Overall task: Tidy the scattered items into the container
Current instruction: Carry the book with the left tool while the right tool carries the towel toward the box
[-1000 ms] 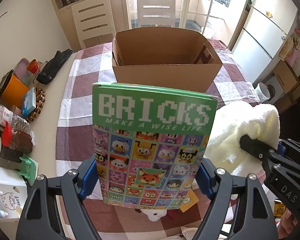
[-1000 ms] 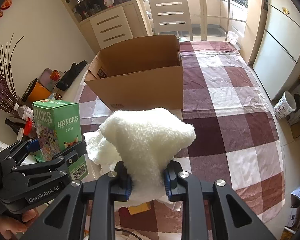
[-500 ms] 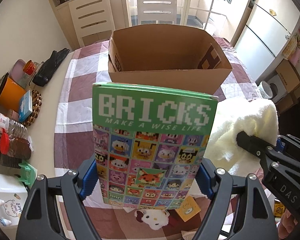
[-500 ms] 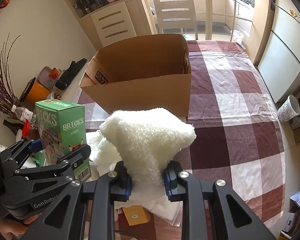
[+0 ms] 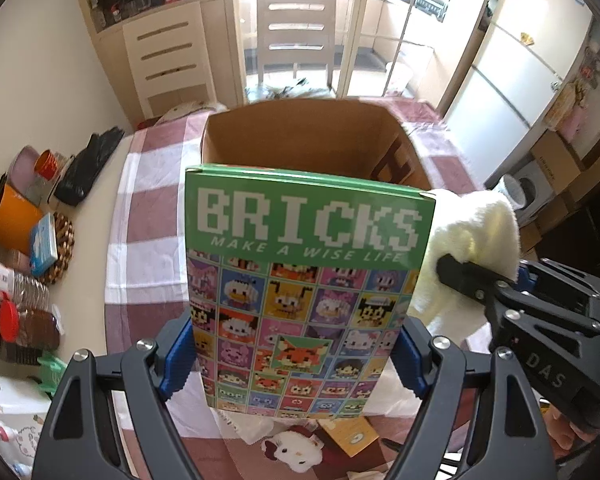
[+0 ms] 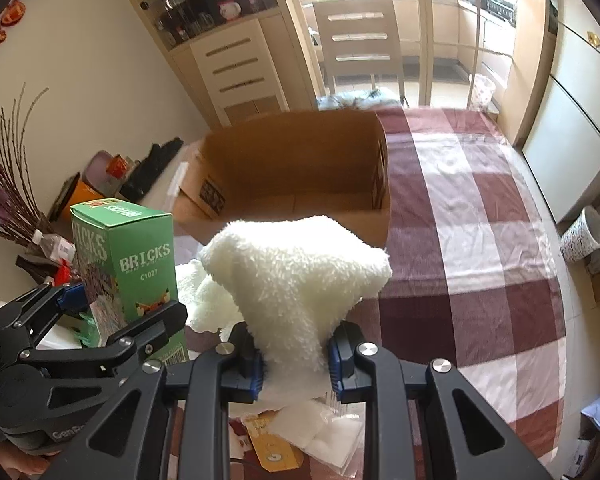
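Left gripper (image 5: 296, 356) clamps BRICKS box (image 5: 306, 280) upright; right gripper (image 6: 296, 354) pinches fluffy white towel (image 6: 296, 276). Both held up just short of open cardboard box (image 6: 300, 168) w/ checked tablecloth (image 6: 480, 240) below.

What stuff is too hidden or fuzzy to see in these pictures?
- Carton floor: left view, the Bricks box covers it; right view, the carton's near wall and the towel cover it.
- Hello Kitty toy: left view, mostly under the Bricks box.
- Yellow tag's writing: right view, too small.
- Shelf items: right view, blurred.
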Tool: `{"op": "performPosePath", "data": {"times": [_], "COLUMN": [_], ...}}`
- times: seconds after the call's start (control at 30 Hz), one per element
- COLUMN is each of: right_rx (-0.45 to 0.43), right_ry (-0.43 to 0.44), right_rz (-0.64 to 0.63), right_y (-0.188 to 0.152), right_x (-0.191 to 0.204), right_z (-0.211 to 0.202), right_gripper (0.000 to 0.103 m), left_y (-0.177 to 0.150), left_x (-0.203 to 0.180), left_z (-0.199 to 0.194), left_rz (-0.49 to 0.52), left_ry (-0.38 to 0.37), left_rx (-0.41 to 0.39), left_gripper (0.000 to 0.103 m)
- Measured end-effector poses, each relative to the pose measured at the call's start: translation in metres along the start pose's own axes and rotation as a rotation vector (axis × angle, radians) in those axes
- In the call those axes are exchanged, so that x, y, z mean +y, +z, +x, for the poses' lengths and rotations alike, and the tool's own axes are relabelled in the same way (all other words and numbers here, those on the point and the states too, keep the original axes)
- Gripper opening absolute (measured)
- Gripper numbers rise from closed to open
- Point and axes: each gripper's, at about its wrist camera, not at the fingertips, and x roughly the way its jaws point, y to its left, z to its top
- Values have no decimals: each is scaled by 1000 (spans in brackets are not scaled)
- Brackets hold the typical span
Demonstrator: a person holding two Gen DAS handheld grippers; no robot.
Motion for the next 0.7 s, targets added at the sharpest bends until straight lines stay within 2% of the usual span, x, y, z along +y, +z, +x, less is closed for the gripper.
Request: {"op": "performPosePath", "data": {"times": [0.23,0.4,0.53,0.7], "right_rx": [-90,-156,-183,-175], "right_ry": [11,-3,-8,-11], "right_rz": [-36,-63,-66,-56], "right_y": [38,72,95,114], "right_x": [6,12,13,11], "right_z": [-17,-16,-7,15], "right_gripper": [25,25,25,25], "left_y": [41,84,116,134], "left_x": [7,19,32,42], "left_z": [-19,-17,-2,19], "left_rz": [-10,-39,-77,-106], "left_ry": [-40,-67,-93,-81], "left_rx": [-63,-100,-94,-72], "left_gripper": [82,82,82,82]}}
